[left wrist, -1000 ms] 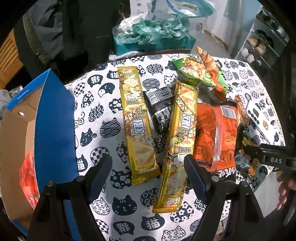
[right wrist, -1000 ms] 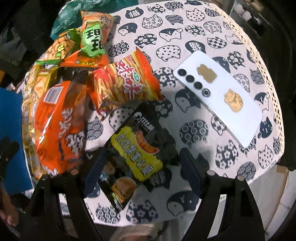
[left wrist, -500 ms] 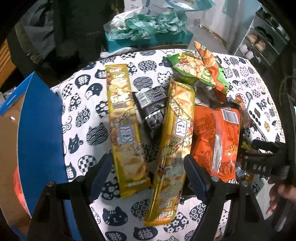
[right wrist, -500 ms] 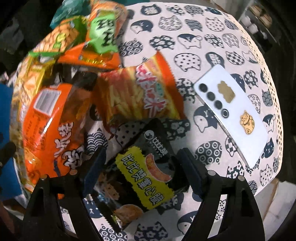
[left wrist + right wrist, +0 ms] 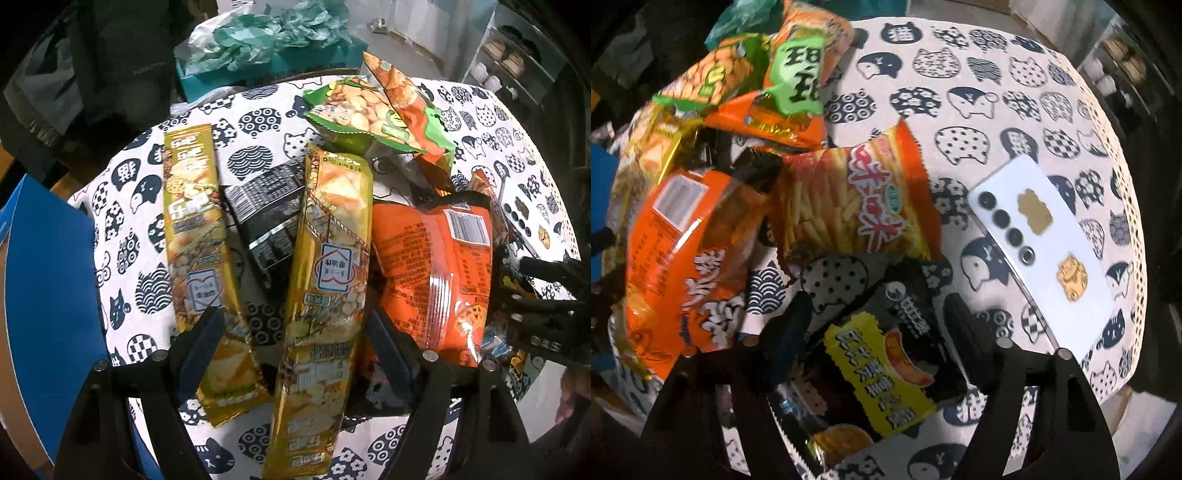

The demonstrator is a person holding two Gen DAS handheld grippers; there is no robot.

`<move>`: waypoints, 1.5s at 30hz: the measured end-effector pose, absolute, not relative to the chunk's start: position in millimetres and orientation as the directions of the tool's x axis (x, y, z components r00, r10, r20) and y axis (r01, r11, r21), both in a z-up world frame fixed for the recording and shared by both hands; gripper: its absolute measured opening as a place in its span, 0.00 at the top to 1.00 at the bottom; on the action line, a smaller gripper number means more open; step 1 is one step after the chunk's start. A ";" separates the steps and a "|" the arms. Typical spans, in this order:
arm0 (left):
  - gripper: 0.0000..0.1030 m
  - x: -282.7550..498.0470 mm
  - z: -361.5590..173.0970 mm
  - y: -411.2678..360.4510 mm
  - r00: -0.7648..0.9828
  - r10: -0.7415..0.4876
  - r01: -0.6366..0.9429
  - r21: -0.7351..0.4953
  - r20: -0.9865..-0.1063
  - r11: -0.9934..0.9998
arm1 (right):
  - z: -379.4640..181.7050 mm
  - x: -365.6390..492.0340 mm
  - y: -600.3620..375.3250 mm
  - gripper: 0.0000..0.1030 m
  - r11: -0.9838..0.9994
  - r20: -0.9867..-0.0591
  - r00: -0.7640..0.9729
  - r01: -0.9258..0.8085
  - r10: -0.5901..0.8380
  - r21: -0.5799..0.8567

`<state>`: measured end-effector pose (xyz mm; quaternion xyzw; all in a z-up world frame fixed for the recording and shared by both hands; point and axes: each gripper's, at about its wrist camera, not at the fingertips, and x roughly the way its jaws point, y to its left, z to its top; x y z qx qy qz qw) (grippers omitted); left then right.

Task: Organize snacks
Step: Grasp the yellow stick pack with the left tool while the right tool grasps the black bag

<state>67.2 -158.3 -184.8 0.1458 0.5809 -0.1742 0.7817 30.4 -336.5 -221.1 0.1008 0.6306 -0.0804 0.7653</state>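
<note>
Dim indoor light, glare on foil wrappers, motion blur, dark fisheye corners

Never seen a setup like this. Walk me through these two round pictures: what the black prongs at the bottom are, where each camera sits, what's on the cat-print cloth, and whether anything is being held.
No robot here: a person holds a two-finger gripper in each hand, each with a fisheye camera looking along its fingers. The black prongs are those fingers.

Left camera: the left gripper stands open over two long gold snack packs, beside a black packet, a large orange bag and a blue-sided cardboard box.

Right camera: the right gripper stands open around a black-and-yellow chip bag, not squeezing it. A fries bag and a white phone lie on the tablecloth.

Nothing is held.
</note>
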 end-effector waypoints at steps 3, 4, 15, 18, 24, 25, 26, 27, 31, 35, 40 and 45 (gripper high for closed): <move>0.21 68.1 -186.4 -164.5 0.259 -0.107 0.454 0.023 -0.960 0.891 | -210.0 20.4 -342.5 0.22 0.958 -0.980 0.199 0.274 0.025 0.080; 0.21 67.7 -187.3 -166.7 0.256 -0.109 0.461 0.022 -0.961 0.887 | -206.3 17.2 -340.8 0.22 0.958 -0.979 0.203 0.272 0.036 0.092; 0.25 61.2 -191.6 -174.2 0.266 -0.097 0.507 0.054 -0.959 0.860 | -213.0 -28.9 -336.2 0.20 0.956 -0.983 0.172 0.272 0.065 0.111; 0.48 58.1 -196.3 -174.6 0.213 -0.115 0.519 0.013 -0.970 0.855 | -217.0 -33.0 -336.6 0.20 0.971 -0.986 0.158 0.223 0.046 0.081; 0.55 52.9 -212.0 -174.2 0.179 -0.087 0.519 0.019 -0.980 0.854 | -225.0 -19.9 -320.7 0.19 0.980 -0.989 0.139 0.190 0.042 0.068; 0.55 53.6 -212.3 -173.5 0.175 -0.095 0.514 0.008 -0.980 0.858 | -227.6 -14.6 -322.7 0.19 0.981 -0.990 0.135 0.184 0.040 0.065; 0.55 54.2 -212.6 -172.9 0.172 -0.101 0.509 0.001 -0.980 0.861 | -230.1 -12.6 -321.1 0.19 0.982 -0.991 0.130 0.178 0.036 0.059; 0.55 55.0 -213.2 -172.4 0.168 -0.107 0.506 -0.007 -0.980 0.863 | -232.6 -8.9 -317.3 0.19 0.984 -0.991 0.126 0.169 0.036 0.058; 0.61 56.6 -214.9 -170.5 0.177 -0.110 0.502 -0.006 -0.978 0.865 | -242.5 -5.3 -308.2 0.19 0.988 -0.992 0.122 0.142 0.038 0.055; 0.68 56.1 -214.7 -164.7 0.186 -0.121 0.504 -0.011 -0.975 0.864 | -244.8 -7.7 -303.9 0.22 0.991 -0.989 0.144 0.120 0.040 0.057; 0.69 47.9 -205.8 -159.1 0.218 -0.117 0.516 0.012 -0.969 0.857 | -234.6 -15.2 -306.0 0.65 0.991 -0.982 0.178 0.107 0.060 0.080; 0.70 38.1 -183.5 -156.3 0.283 -0.122 0.509 0.041 -0.952 0.860 | -218.1 -22.2 -308.4 0.74 0.993 -0.979 0.202 0.107 0.036 0.058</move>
